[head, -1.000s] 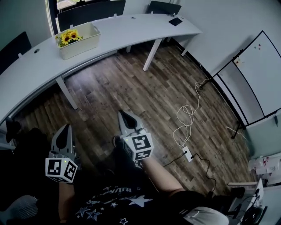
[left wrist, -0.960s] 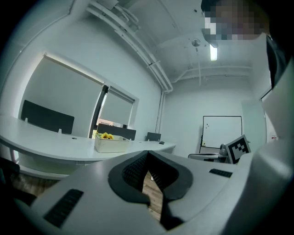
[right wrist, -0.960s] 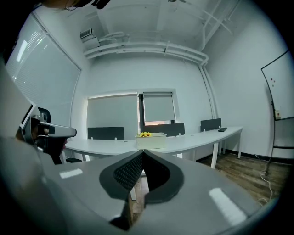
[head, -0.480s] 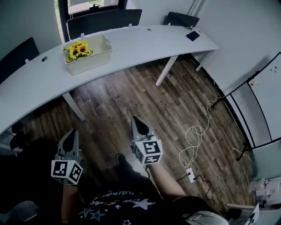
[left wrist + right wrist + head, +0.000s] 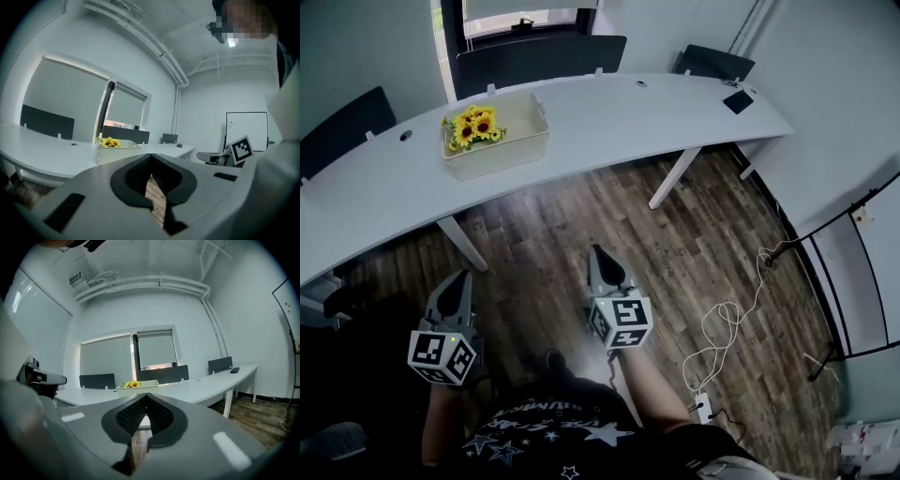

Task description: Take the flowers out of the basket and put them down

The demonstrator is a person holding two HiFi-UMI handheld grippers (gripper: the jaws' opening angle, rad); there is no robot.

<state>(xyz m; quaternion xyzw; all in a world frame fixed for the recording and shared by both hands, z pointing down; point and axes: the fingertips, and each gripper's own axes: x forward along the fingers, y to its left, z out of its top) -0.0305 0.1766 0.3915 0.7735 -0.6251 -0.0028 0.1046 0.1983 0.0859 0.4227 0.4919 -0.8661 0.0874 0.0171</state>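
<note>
Sunflowers [image 5: 472, 125] sit at the left end of the white basket [image 5: 508, 150] on the curved white desk [image 5: 619, 108], well apart from both grippers. Left gripper [image 5: 459, 278] and right gripper [image 5: 598, 253] hang low over the wood floor [image 5: 675, 225], jaws pressed together with nothing between them.

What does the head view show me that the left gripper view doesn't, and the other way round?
Only the head view: the white cable looped on the floor, and both grippers from above, the left tongs and right tongs held low over the floor, well short of the desk.
Only the left gripper view: the ceiling pipes, and the left tongs' jaws closed with nothing between them.
Both: the basket standing on the white desk, with the flowers in it.
</note>
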